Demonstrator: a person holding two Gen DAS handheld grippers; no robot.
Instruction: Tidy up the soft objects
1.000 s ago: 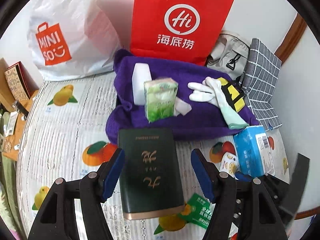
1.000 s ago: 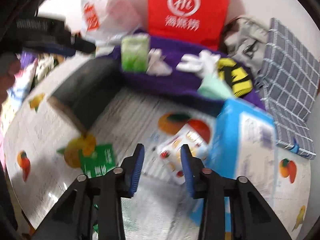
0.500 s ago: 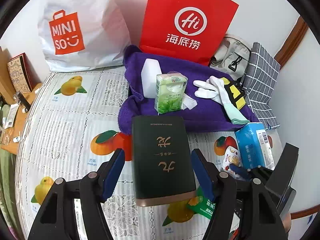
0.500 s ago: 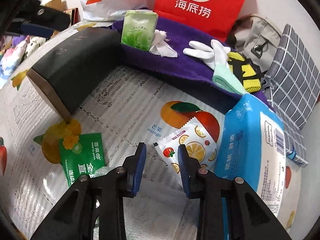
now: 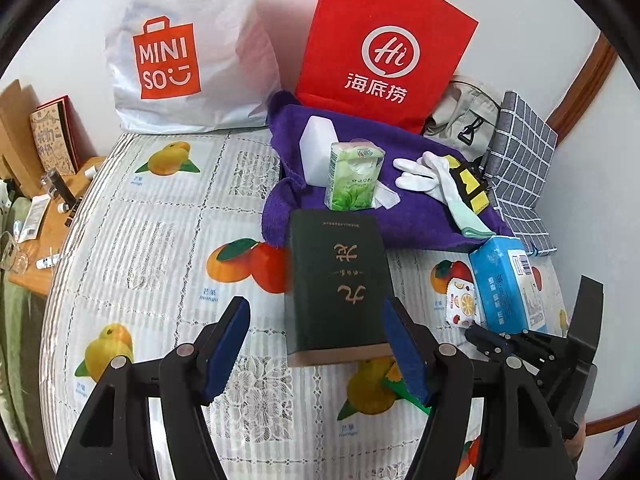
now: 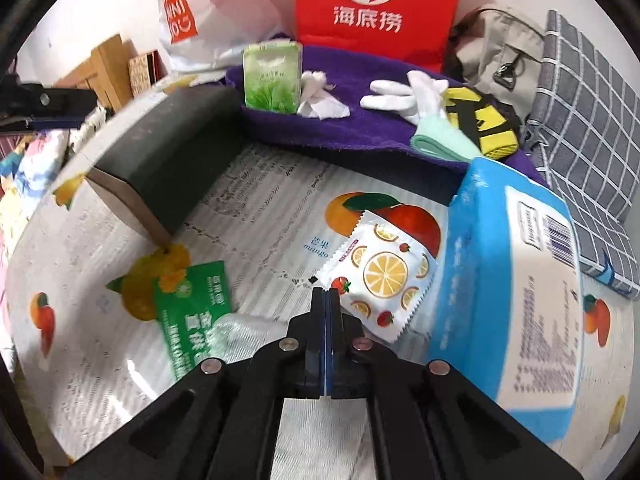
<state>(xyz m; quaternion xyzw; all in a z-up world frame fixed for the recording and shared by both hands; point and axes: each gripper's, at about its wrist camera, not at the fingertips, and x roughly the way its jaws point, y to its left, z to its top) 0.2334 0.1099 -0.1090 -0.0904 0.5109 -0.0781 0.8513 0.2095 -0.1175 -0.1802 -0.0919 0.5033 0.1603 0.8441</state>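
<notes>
Nearest, the right gripper has just been closing, its jaws now pressed together on nothing beside the fruit-print sachet, the left gripper stands spread around the dark green box without touching it, and beyond lie the white glove and green tissue pack on the purple towel at the table's far edge.

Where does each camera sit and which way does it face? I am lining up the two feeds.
Left wrist: on the left gripper, looking down over the dark green box towards the purple towel; both open fingers and the right gripper show.
Right wrist: on the right gripper, shut beside the white citrus-print sachet; its fingers show.
Shared: box, towel, red paper bag, blue tissue pack.
</notes>
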